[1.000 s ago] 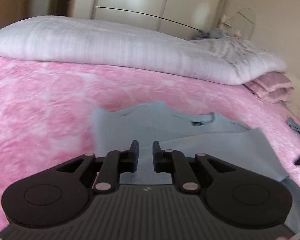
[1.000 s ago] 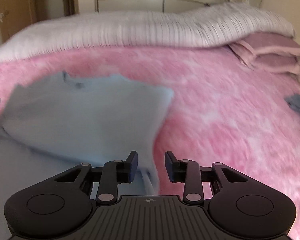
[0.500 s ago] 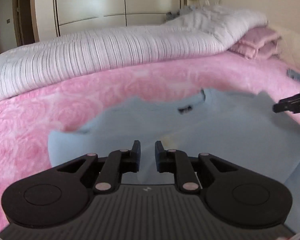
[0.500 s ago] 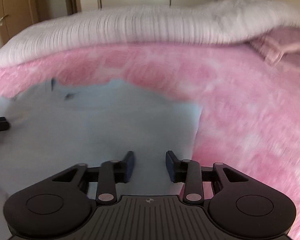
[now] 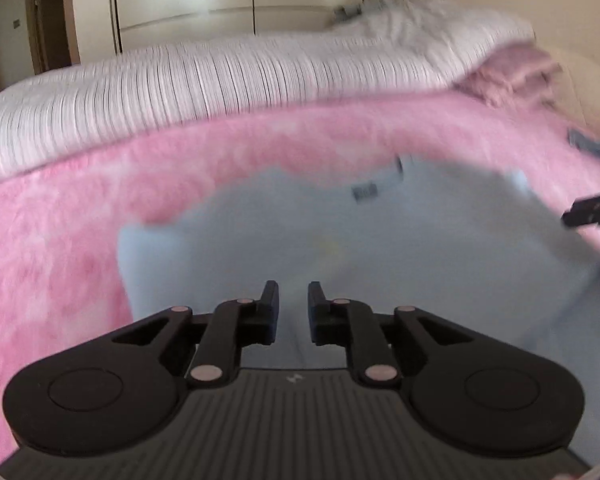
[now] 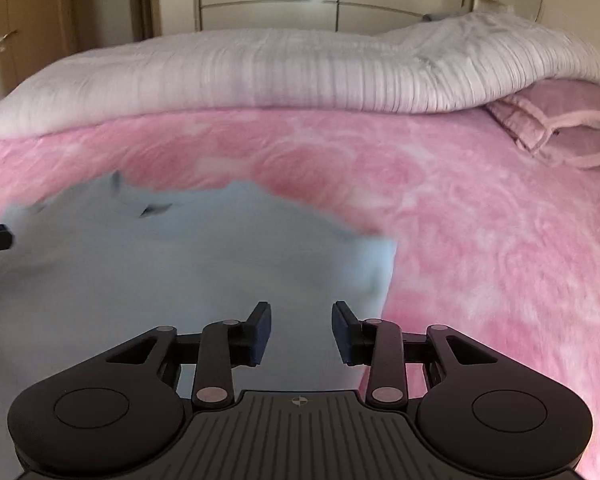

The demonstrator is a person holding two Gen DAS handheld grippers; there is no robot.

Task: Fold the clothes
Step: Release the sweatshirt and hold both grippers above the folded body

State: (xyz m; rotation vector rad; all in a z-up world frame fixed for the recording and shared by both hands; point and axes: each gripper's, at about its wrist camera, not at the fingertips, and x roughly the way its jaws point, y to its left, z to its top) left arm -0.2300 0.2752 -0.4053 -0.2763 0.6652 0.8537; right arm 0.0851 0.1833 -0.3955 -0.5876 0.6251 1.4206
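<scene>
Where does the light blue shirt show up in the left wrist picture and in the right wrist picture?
Left wrist view: the light blue shirt fills the centre and lower right, spread on the pink blanket, collar label away from the camera.
Right wrist view: it fills the lower left and centre, its edge ending right of the middle.
Shared landmark: the white striped duvet along the bed's far side.
</scene>
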